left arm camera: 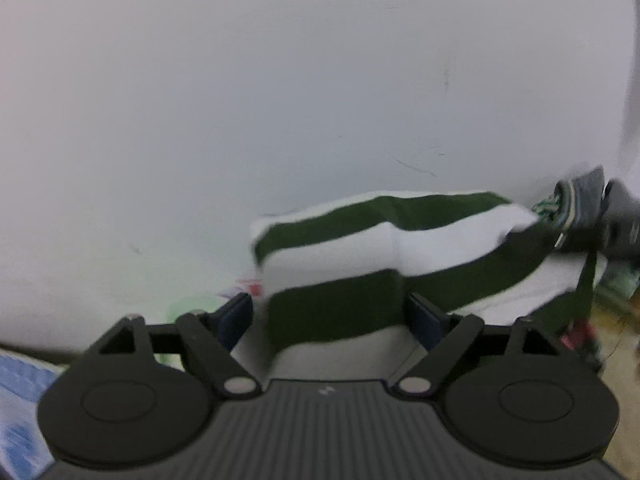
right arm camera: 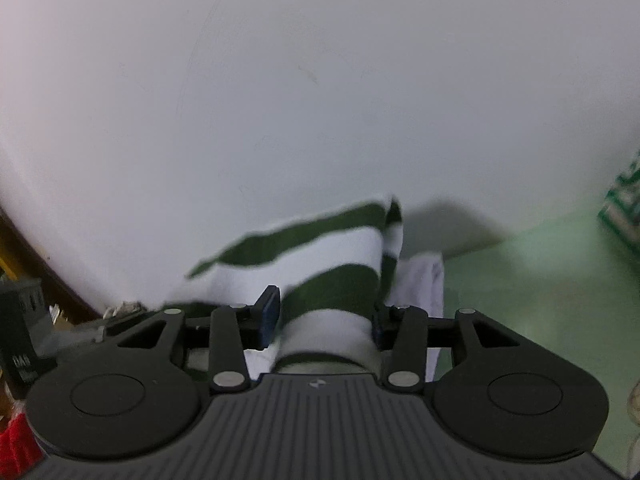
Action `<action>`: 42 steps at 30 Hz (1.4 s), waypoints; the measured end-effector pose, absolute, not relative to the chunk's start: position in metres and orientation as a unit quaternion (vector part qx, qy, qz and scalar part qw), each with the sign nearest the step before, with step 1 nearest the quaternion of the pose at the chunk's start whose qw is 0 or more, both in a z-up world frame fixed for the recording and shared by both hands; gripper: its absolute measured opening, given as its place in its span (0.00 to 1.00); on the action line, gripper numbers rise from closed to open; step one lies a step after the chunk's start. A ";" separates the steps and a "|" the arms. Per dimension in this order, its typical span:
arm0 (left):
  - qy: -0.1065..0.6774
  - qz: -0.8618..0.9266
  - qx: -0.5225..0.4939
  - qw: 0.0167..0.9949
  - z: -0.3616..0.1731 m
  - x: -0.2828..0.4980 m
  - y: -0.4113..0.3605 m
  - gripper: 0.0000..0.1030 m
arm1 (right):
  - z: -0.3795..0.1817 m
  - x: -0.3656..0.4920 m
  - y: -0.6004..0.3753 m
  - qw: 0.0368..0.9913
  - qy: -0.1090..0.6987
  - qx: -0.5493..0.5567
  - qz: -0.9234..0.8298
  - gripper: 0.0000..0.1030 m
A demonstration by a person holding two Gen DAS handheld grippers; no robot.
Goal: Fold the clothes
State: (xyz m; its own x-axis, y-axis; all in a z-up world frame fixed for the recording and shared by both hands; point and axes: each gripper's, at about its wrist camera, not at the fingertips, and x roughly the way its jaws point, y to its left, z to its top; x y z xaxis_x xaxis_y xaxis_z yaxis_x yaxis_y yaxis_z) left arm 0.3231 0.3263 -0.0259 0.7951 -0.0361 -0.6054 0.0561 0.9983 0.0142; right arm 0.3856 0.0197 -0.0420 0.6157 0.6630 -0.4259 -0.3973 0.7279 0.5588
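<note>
While both cameras faced a pale wall, a green-and-white striped garment [left arm camera: 360,256] hung in the air, stretched between the two tools. Left claw [left arm camera: 330,312]: fingers stood well apart, cloth passing between them; whether the pads pressed the fabric could not be told. Right claw [right arm camera: 326,312]: fingers wide on either side of a bunched, rolled part of the same garment [right arm camera: 320,276]; grip likewise unclear, since the cloth filled the gap without a visible pinch. In the left view the far end of the garment ran toward the other tool [left arm camera: 616,224] at the right edge, so the piece was evidently carried, raised off any surface.

A white cloth [right arm camera: 424,280] lay on a green surface [right arm camera: 540,272] below, beside the striped piece. Frames blurred; motion likely.

Judgement: garment was mid-handling, lifted and spread between two holds. This would fit either a shake-out before laying flat or a fold being carried over. Next move called for even tension and a level lowering.
</note>
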 end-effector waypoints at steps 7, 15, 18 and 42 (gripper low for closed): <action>0.241 -0.012 0.069 0.968 0.008 0.291 0.325 0.65 | -0.002 0.347 0.033 0.932 0.211 0.097 0.278 0.44; 0.282 0.012 -0.056 0.958 -0.020 0.336 0.319 0.64 | -0.014 0.339 0.074 0.951 0.177 0.056 0.249 0.43; 0.294 0.042 -0.054 0.953 -0.038 0.347 0.319 0.68 | -0.028 0.341 0.075 0.942 0.204 0.074 0.255 0.41; 0.297 0.082 0.029 0.951 -0.036 0.323 0.315 0.91 | -0.009 0.284 0.029 0.949 0.223 0.106 0.195 0.41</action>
State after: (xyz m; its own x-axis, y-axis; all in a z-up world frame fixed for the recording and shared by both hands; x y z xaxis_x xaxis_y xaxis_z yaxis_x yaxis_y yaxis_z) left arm 0.3232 0.3148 -0.0357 0.8098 0.1727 -0.5608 -0.1385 0.9850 0.1033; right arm 0.2838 0.0291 -0.0092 0.8240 0.4182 -0.3824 -0.3232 0.9011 0.2890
